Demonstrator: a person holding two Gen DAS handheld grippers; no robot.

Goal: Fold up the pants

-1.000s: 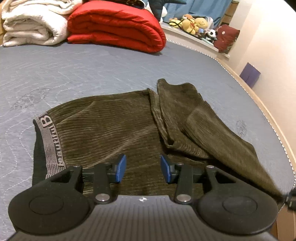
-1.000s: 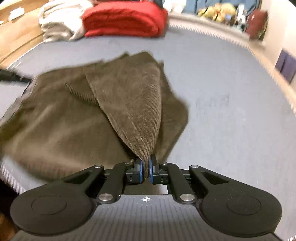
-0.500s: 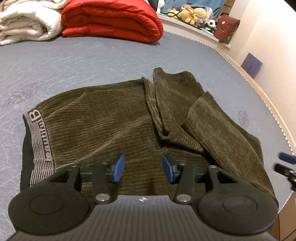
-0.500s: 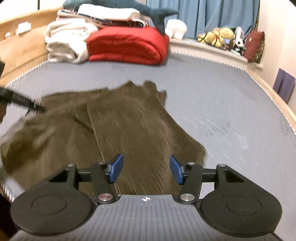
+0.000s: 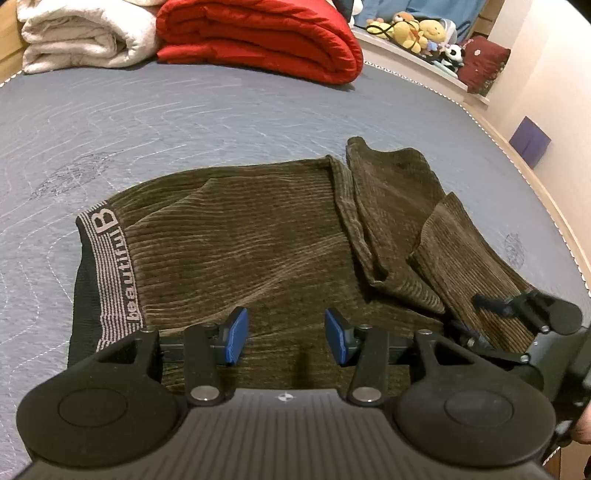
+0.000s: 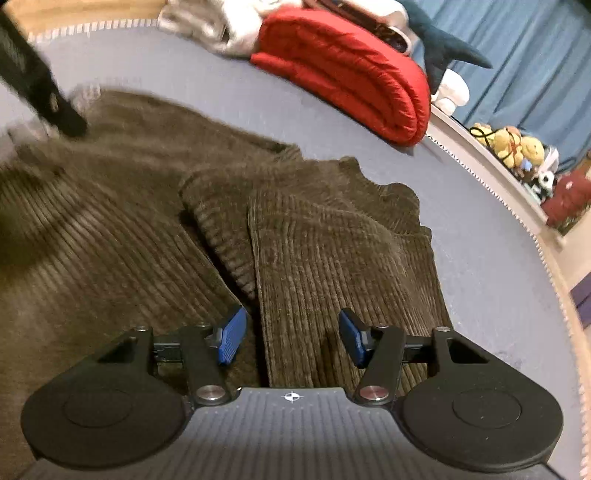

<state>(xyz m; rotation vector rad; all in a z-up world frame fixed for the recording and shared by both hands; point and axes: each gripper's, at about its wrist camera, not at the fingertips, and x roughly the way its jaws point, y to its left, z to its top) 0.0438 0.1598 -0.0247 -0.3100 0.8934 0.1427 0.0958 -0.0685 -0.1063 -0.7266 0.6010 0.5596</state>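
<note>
You are holding your left gripper (image 5: 286,336) over the near edge of the pants (image 5: 236,251), its blue pads standing apart with only ribbed cloth showing in the gap below them and nothing pinched. Just off its right jaw you are bringing your right gripper (image 6: 290,336) in over the folded leg (image 6: 332,258); those jaws are closing at this moment, yet they are still standing well apart, and the cloth is lying under them rather than being pressed by the pads. Ahead of the left jaws the pants are lying flat on the bed (image 5: 184,110), olive-brown and corded. The waistband (image 5: 110,269), grey with the word "beautiful" on it, is running away from you just to the left of the left jaw. To the right of the jaws the legs are lying doubled back in two overlapping flaps, the nearer one reaching toward your right gripper. Seen from the right gripper, that flap is sitting straight ahead between the jaws, with a second fold just left of it. Far beyond both sets of jaws a red quilt (image 5: 266,37) and a white blanket (image 5: 85,40) are lying folded at the head of the bed, and a row of soft toys (image 5: 421,33) is sitting on the ledge off to the right.
</note>
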